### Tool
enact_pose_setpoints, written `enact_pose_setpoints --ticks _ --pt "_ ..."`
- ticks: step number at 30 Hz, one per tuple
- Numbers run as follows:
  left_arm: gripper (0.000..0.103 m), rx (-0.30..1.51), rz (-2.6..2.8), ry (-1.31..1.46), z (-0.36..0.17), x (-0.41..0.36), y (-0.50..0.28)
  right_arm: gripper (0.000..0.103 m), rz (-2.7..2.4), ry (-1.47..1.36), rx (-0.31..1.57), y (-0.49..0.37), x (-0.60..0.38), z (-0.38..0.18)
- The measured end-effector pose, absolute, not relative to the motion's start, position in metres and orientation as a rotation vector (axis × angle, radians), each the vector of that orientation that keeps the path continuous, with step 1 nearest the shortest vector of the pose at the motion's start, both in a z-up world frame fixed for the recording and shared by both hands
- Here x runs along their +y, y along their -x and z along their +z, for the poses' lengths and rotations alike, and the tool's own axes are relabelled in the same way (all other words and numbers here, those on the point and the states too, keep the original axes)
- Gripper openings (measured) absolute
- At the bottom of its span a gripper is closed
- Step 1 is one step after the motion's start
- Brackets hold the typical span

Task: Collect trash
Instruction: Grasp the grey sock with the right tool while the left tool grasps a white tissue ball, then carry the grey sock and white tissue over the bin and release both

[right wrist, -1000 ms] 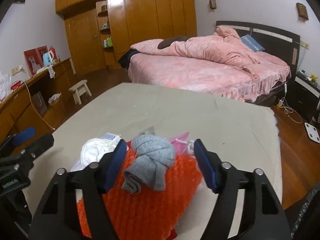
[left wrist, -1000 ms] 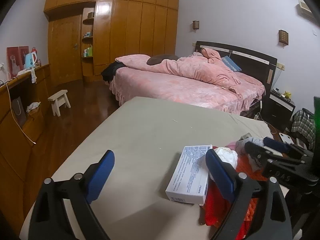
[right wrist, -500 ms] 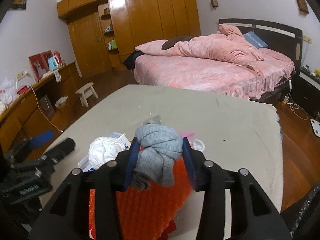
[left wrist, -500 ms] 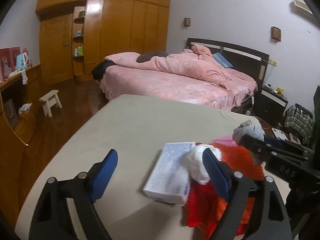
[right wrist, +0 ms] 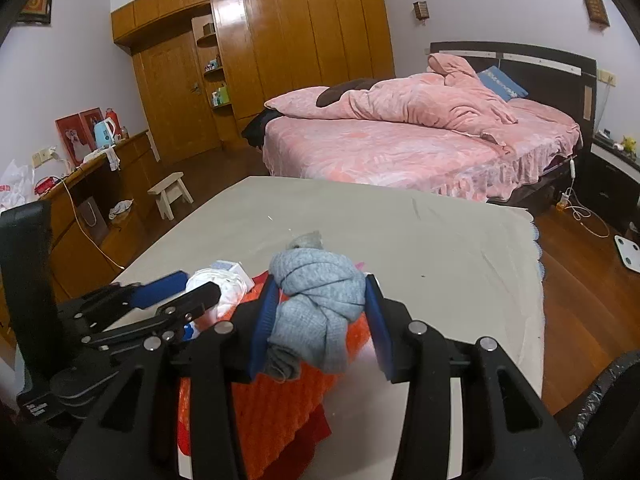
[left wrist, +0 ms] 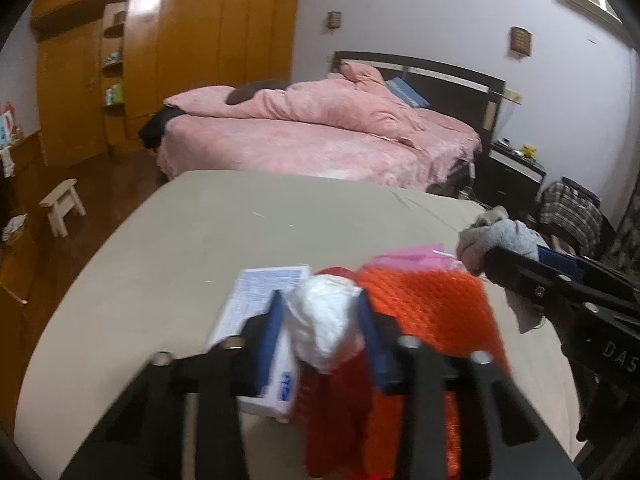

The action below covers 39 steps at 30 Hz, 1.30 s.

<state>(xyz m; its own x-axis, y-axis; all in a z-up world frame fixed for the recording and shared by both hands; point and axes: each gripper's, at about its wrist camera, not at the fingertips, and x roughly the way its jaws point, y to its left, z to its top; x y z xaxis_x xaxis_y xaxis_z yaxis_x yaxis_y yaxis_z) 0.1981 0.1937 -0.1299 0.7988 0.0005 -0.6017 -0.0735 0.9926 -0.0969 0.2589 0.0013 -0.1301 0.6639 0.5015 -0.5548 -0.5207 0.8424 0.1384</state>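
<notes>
Right gripper [left wrist: 520,264] body reads "DAS"; white box [left wrist: 260,300] print blurred.

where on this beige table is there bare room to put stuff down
The beige table is bare across its whole far half, toward the pink bed, and along its right edge by the wood floor. The near left corner is crowded: orange mesh, white box, white wad, grey sock bundle and both grippers.

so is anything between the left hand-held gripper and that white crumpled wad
Nothing visible. The white wad already sits between the blue pads of the left hand-held gripper, whose jaws are closing on it. The white box lies just beside it, behind the left pad, not in the way.
</notes>
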Motion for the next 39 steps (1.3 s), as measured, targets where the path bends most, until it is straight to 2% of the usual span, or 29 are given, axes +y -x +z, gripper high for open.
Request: enact_pose_setpoints --ticks 2,7,23,39 --pt "0.020 0.634 0.027 0.116 -0.128 0.190 -0.196 0.042 0.577 0.033 0.616 -0.257 -0.001 -0.129" --pt "0.016 0.593 0.019 0.132 -0.116 0.187 -0.186 0.042 0.575 0.017 0.604 -0.251 -0.009 -0.124" --pt "0.016 0.481 0.035 0.129 -0.056 0.171 -0.152 0.042 0.567 -0.005 0.550 -0.222 -0.037 -0.088" --pt "0.016 0.485 -0.080 0.109 -0.040 0.106 -0.126 0.042 0.466 -0.041 0.515 -0.176 -0.107 -0.068"
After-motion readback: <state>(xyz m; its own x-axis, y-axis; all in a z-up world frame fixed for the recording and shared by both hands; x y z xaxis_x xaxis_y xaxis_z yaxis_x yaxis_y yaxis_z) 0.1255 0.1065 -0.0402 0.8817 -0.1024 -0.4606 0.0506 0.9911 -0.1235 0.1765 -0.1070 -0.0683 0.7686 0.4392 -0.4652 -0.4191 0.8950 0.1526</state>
